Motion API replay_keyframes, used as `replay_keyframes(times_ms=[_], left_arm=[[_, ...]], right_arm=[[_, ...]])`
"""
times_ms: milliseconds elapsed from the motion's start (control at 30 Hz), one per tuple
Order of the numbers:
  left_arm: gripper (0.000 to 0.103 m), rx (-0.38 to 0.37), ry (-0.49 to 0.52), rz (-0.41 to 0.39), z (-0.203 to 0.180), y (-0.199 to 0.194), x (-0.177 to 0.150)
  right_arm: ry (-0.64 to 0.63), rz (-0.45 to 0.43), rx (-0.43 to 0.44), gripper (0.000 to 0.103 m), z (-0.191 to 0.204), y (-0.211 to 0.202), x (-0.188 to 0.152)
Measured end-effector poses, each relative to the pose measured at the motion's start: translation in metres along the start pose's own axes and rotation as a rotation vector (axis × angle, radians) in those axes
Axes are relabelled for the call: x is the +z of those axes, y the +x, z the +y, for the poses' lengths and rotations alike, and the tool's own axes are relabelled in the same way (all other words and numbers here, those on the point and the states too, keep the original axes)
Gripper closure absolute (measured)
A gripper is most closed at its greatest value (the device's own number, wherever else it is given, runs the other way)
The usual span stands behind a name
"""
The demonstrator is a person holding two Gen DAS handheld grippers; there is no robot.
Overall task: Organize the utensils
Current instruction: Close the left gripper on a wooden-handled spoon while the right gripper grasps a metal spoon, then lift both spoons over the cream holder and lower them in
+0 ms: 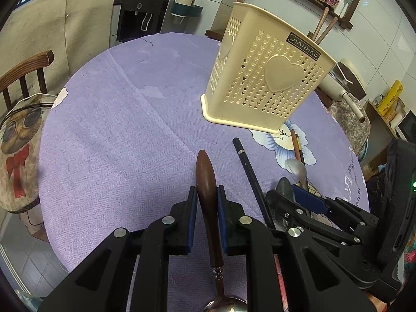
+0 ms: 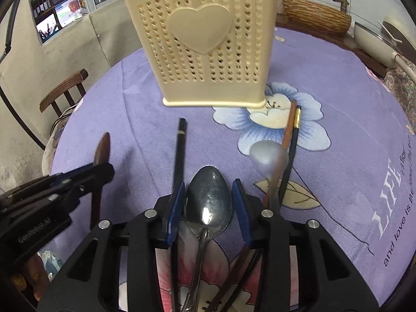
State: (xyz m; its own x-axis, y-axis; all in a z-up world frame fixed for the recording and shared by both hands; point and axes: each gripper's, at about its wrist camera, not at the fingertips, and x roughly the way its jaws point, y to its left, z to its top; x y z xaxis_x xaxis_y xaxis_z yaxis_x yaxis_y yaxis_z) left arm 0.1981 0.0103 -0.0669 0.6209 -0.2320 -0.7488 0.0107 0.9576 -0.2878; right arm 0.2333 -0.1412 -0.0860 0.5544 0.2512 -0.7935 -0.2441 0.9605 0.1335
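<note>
A cream perforated utensil holder (image 1: 262, 78) with a heart stands on the purple tablecloth; it also shows in the right wrist view (image 2: 208, 44). My left gripper (image 1: 206, 195) is shut on the brown wooden handle of a spoon (image 1: 206, 182), bowl end toward the camera. My right gripper (image 2: 208, 195) has its blue pads on either side of a metal spoon (image 2: 209, 202) lying on the cloth; the jaws stand apart from it. A black chopstick (image 2: 179, 156), a silver spoon (image 2: 269, 157) and brown and black chopsticks (image 2: 292, 130) lie nearby.
Two chopsticks (image 1: 323, 28) stand in the holder. A wooden chair (image 1: 23, 75) stands at the table's left edge. A water dispenser (image 1: 145, 7) stands behind the table. A pan (image 2: 379, 44) and a woven basket (image 2: 314, 18) sit at the far right.
</note>
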Motion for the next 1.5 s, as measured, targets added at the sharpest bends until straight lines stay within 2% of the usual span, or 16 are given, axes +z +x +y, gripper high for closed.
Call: replay_keyframes(times_ms=[600, 733, 800, 900, 1033, 1200, 1500], left_arm=[[0.088, -0.005, 0.004, 0.003, -0.001, 0.002, 0.001], [0.088, -0.006, 0.005, 0.001, -0.001, 0.001, 0.001], [0.088, -0.006, 0.005, 0.001, -0.001, 0.002, 0.001], [0.088, -0.005, 0.005, 0.001, -0.002, 0.001, 0.001], [0.088, -0.007, 0.003, -0.001, -0.002, 0.001, 0.001], [0.088, -0.012, 0.009, -0.017, -0.005, -0.004, 0.004], [0.088, -0.035, 0.03, -0.092, -0.014, -0.028, 0.011]], right_arm=[[-0.072, -0.002, -0.058, 0.065, 0.016, 0.002, -0.009], [-0.084, -0.005, -0.054, 0.059, 0.021, 0.004, -0.009], [-0.087, -0.013, -0.059, 0.059, 0.022, 0.004, -0.01], [-0.084, -0.017, -0.066, 0.065, 0.019, 0.002, -0.011], [-0.085, -0.017, -0.058, 0.066, 0.016, 0.001, -0.011], [-0.027, -0.031, 0.04, 0.066, 0.001, -0.006, -0.008], [0.01, -0.147, 0.113, 0.066, -0.021, -0.048, 0.002]])
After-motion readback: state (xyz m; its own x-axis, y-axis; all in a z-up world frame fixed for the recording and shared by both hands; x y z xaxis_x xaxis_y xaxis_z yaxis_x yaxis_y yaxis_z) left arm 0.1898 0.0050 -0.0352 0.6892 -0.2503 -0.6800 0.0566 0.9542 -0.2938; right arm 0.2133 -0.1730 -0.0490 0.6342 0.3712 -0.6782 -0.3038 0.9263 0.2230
